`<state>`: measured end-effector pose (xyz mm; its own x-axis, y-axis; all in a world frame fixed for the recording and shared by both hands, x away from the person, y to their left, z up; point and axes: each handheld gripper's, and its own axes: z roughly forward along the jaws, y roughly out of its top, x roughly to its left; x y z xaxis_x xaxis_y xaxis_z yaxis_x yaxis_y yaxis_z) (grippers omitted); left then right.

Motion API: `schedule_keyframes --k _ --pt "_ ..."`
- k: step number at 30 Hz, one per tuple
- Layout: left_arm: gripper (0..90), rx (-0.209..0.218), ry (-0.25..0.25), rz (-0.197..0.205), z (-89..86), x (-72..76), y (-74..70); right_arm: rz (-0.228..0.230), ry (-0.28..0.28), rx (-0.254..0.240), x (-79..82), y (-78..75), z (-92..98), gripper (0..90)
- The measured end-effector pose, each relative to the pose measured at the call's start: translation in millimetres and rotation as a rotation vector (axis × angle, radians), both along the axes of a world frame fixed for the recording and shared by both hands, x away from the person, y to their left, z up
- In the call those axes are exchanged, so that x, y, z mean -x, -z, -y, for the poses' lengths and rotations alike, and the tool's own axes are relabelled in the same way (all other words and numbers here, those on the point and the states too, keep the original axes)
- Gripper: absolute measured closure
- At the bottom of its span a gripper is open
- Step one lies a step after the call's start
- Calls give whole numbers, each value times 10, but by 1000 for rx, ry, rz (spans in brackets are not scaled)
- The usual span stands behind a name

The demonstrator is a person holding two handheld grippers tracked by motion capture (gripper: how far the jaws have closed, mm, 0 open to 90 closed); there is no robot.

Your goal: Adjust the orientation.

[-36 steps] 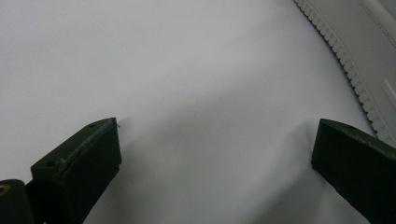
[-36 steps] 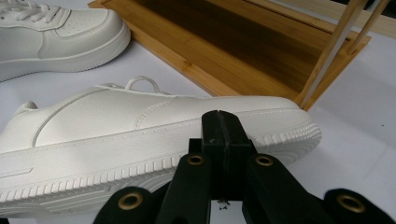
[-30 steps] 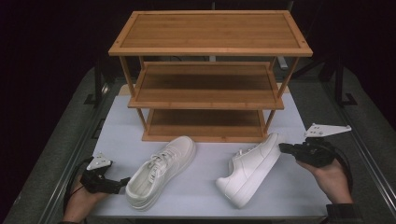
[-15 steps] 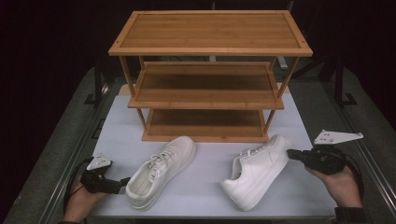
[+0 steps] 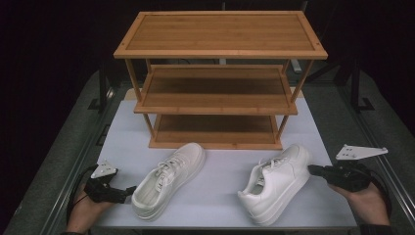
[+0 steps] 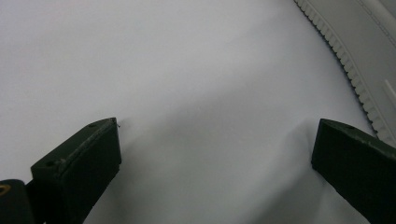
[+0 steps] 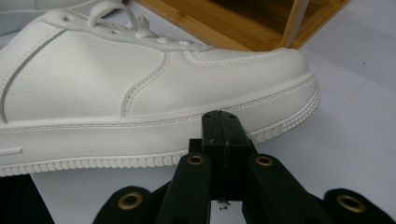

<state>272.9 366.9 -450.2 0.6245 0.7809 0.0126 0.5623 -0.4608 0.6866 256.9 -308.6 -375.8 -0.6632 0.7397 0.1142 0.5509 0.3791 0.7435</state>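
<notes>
Right shoe (image 5: pixel 276 182) pivoted, toe toward rack (image 5: pixel 219 78).

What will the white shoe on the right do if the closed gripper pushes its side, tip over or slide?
The right shoe would probably slide or swing round rather than tip: it sits flat on a wide sole on the smooth white table. The shut right gripper is low against the sole's edge, which favours sliding. Its upper looks padded, so it may dent slightly.

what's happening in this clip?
A person works two white sneakers in front of a bamboo shoe rack with empty shelves. The right gripper, jaws shut, noses against the sole of the right sneaker near its toe. The left gripper is open on the white tabletop beside the left sneaker, holding nothing.
</notes>
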Motion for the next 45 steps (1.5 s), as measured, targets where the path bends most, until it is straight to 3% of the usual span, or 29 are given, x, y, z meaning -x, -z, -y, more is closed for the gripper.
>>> schedule_keyframes --k 16,34,37,38,45 --pt "10 1 -1 0 1 -1 1 -13 -26 -8 62 136 135 900" --pt "10 -1 0 -2 0 -2 0 -24 -37 -58 129 367 304 900" --pt "10 -1 0 -3 0 -2 -1 -40 -26 -27 111 435 300 900" --pt "10 0 -1 -4 1 -1 0 -78 -31 3 68 527 276 900" --pt "10 1 0 -3 -1 -1 0 -85 -19 -12 30 580 261 898"
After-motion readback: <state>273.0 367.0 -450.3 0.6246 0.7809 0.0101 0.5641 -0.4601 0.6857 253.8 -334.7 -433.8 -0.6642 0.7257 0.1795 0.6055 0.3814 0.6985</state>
